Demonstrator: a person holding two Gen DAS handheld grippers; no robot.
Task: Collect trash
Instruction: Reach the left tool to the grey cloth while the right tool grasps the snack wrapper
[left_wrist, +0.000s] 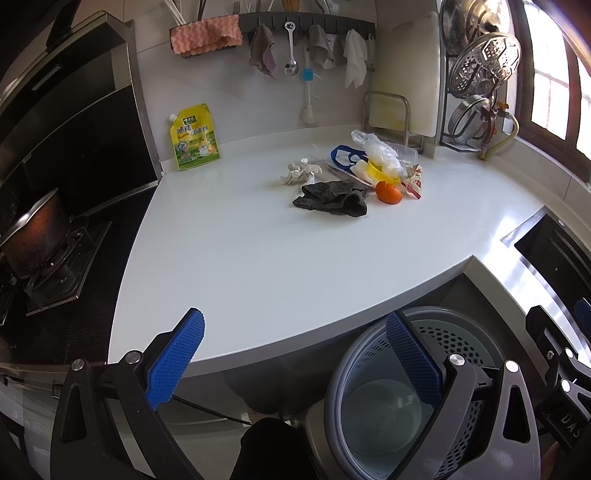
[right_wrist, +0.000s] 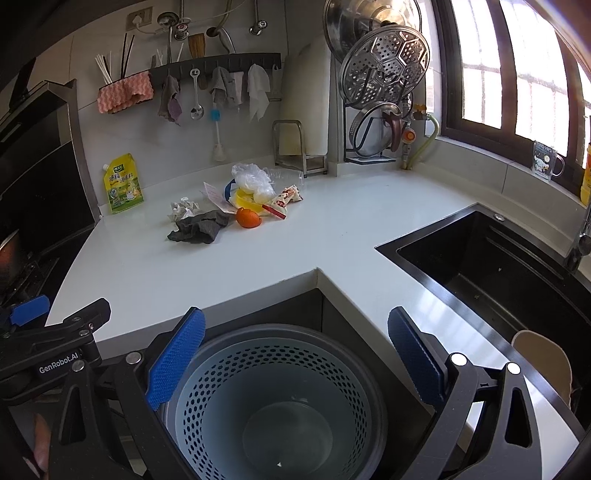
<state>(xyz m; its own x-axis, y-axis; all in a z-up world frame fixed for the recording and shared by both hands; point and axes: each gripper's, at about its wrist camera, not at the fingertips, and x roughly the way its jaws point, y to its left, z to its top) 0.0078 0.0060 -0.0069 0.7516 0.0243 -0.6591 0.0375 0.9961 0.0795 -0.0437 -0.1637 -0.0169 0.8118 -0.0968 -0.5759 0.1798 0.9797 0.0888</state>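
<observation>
A pile of trash lies at the back of the white counter (left_wrist: 258, 258): crumpled paper (left_wrist: 299, 173), a dark grey rag (left_wrist: 332, 199), an orange peel (left_wrist: 388, 192), a clear plastic bag (left_wrist: 376, 151), a yellow piece (left_wrist: 384, 173) and a red-and-white wrapper (left_wrist: 413, 182). The same pile shows in the right wrist view, with the rag (right_wrist: 201, 227) and the peel (right_wrist: 248, 218). A grey perforated bin (right_wrist: 280, 402) stands below the counter's inner corner, also in the left view (left_wrist: 388, 398). My left gripper (left_wrist: 295, 354) is open over the counter's front edge. My right gripper (right_wrist: 295, 350) is open above the bin.
A yellow seasoning pouch (left_wrist: 194, 138) leans on the back wall. A stove with a pot (left_wrist: 33, 236) is at left. A black sink (right_wrist: 498, 273) is at right. A cutting board (left_wrist: 406, 74), steamer racks (right_wrist: 384, 66) and hanging cloths line the wall.
</observation>
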